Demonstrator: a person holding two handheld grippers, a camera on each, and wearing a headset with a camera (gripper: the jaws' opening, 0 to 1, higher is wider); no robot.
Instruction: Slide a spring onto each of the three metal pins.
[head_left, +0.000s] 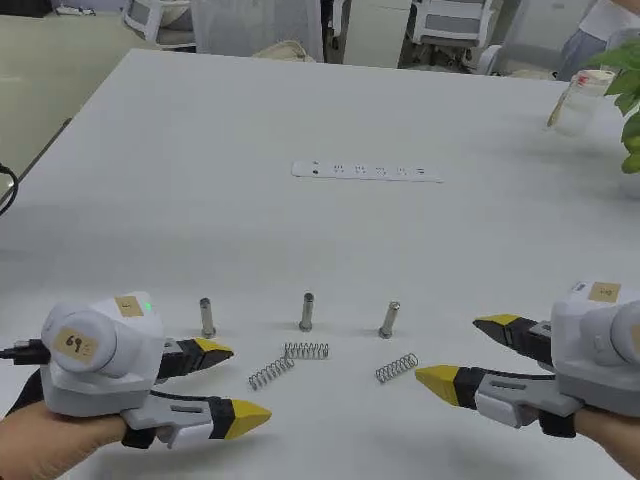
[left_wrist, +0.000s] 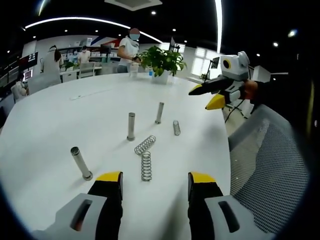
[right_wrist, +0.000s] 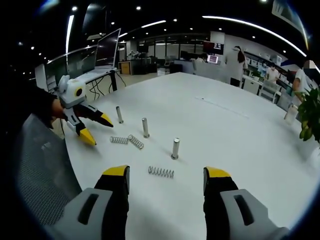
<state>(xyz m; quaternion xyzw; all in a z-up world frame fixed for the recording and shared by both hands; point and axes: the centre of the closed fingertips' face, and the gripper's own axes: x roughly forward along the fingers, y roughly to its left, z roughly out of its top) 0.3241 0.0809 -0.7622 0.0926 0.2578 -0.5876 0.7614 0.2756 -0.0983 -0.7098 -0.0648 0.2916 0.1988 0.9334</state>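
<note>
Pre-grasp: springs (head_left: 306, 350) all loose, pins (head_left: 307, 311) bare.
My left gripper (head_left: 249, 381) and right gripper (head_left: 449, 349) hover, jaws spread, empty; springs lie flat by the bench (head_left: 300, 120) near edge, just before the upright pins. Next I pinch one.

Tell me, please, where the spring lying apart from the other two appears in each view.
Head view: the lone spring lies low, right of centre, just in front of the right-hand pin.
Left gripper view: near the middle, right of the farthest pin.
Right gripper view: low centre, just before the nearest pin.
Shared landmark: that same pin.
</note>
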